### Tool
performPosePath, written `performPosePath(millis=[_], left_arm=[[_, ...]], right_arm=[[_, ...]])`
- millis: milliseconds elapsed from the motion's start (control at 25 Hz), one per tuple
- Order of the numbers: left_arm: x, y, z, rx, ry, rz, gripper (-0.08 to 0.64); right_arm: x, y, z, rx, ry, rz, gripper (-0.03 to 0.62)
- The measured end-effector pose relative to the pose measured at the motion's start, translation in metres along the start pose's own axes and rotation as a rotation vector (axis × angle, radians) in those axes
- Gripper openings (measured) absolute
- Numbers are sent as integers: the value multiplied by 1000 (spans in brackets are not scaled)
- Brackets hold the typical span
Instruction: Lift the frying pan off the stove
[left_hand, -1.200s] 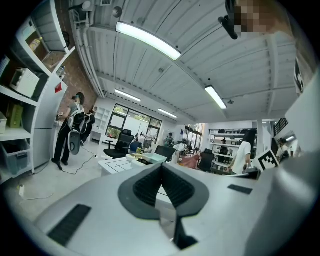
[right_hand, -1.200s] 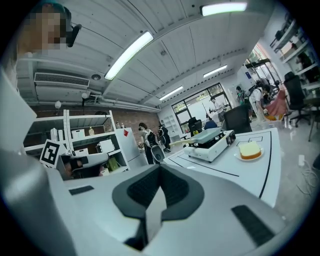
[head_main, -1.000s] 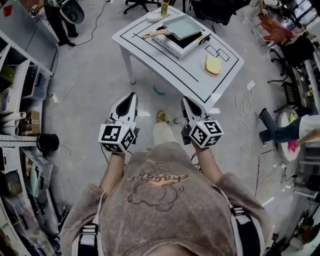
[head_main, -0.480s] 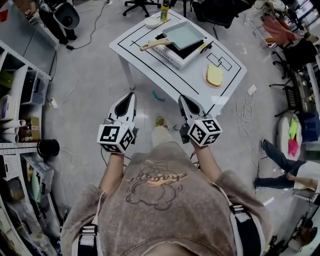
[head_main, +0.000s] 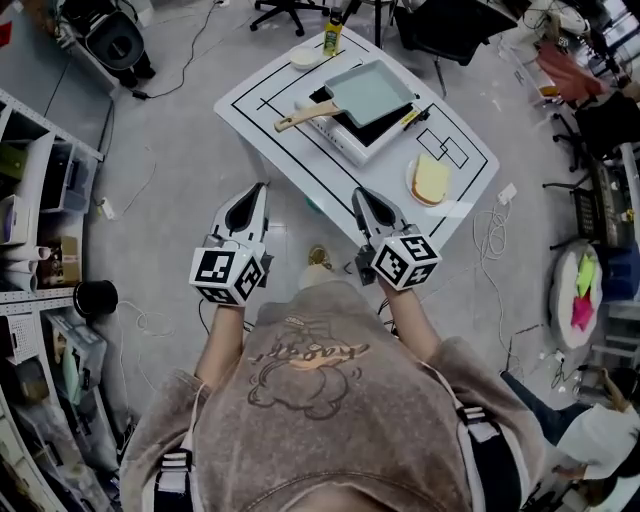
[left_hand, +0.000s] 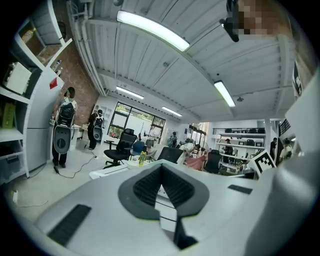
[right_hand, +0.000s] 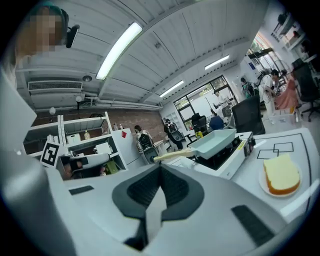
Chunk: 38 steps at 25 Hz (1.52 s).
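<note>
A square pale-green frying pan with a wooden handle sits on a white portable stove on the white table; the right gripper view shows the frying pan from the side. My left gripper and right gripper hang in front of the person's chest, short of the table's near edge, both shut and empty. In the left gripper view my left gripper points at the table edge; in the right gripper view my right gripper points toward the stove.
A plate with a slice of bread lies right of the stove. A yellow bottle and a small white bowl stand at the table's far end. Shelving lines the left, office chairs stand beyond, and cables lie on the floor.
The table with the pan has shifted nearer in the head view as the person steps toward it. Both grippers stay shut and held in the same pose.
</note>
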<state>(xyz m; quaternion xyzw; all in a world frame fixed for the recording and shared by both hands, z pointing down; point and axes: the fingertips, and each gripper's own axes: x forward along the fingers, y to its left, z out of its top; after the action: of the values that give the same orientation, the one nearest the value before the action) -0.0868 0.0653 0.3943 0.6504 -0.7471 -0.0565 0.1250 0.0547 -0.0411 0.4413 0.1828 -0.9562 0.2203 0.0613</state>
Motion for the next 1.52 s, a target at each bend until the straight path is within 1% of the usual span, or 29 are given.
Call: performPosePath(millis=[200, 480, 640, 760, 1000, 1280, 1520], left_arm=[[35, 11, 8, -12, 0, 20, 8], [84, 21, 18, 3, 3, 47, 8], [99, 27, 20, 3, 2, 72, 8], [107, 29, 25, 8, 2, 70, 8], [123, 37, 30, 13, 7, 42, 8], [136, 48, 38, 24, 24, -34, 8], [143, 52, 41, 29, 33, -97, 8]], right_arm=[[30, -19, 16, -5, 23, 31, -3], [64, -53, 32, 6, 43, 60, -3], [75, -67, 37, 23, 49, 74, -3], [81, -73, 40, 34, 51, 74, -3], [96, -76, 43, 41, 47, 59, -3], [103, -76, 49, 50, 12, -6, -3], [110, -68, 53, 56, -20, -36, -3]])
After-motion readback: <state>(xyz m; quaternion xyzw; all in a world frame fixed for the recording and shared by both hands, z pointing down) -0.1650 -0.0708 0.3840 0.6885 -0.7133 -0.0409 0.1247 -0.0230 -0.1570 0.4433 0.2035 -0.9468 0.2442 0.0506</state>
